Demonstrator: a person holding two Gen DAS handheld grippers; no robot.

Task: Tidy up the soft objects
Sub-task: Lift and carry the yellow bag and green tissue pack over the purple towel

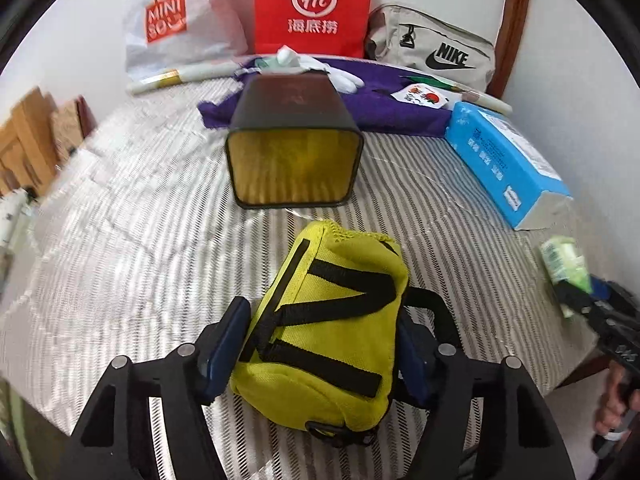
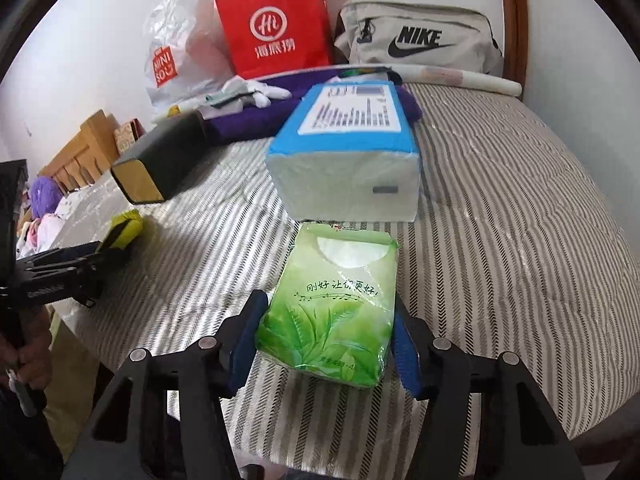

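Yellow pouch [image 1: 324, 336] and green tissue pack [image 2: 332, 312], one in each of our grippers over the striped bedspread [image 1: 132, 240].

We've got the left gripper [image 1: 320, 344] clamped on the pouch's sides, black straps facing up, near the front edge of the bed. Our right gripper [image 2: 328, 340] is squeezed onto the tissue pack's sides, and we can't tell if either one is resting on the bedspread or lifted. Just past the tissue pack sits a bigger blue tissue pack [image 2: 344, 152]. Beyond the pouch lies a black box with a gold end [image 1: 294, 152], tipped on its side. Further back there's a purple cloth [image 1: 384, 108], white gloves [image 1: 320, 68], a red paper bag [image 1: 314, 8], a Miniso plastic bag [image 1: 172, 20] and a grey Nike bag [image 1: 432, 48] along the wall.
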